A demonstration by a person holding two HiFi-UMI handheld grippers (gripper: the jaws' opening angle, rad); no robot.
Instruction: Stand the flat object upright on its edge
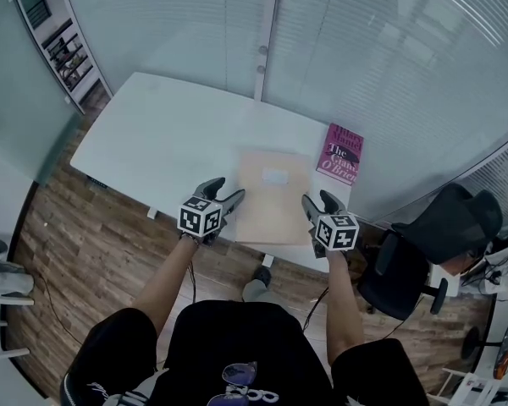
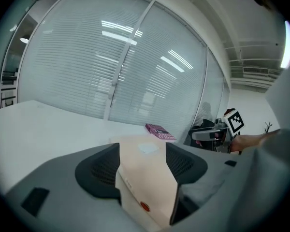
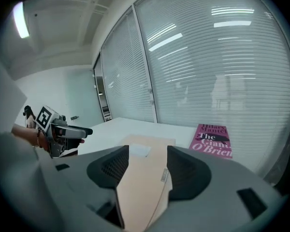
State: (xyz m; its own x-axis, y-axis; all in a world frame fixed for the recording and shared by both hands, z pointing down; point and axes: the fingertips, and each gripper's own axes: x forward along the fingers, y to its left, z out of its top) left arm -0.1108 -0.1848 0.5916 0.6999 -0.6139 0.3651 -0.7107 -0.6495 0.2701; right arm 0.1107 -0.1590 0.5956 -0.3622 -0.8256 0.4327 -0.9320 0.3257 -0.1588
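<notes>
Lying flat on the desk [image 1: 169, 134], the flat object [image 1: 271, 193] awaits raising; left tool [image 1: 227, 190] and right tool [image 1: 317, 200] gape, unclamped, around its near corners.

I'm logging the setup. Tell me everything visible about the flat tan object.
The flat tan object looks like a thin cardboard mailer, rectangular, with a small white label on top and a red dot on its pale side. It lies flat on the white table, beside a pink book, not touching it. Its near corners sit between the open jaws of the left gripper and right gripper; contact there is unclear.
</notes>
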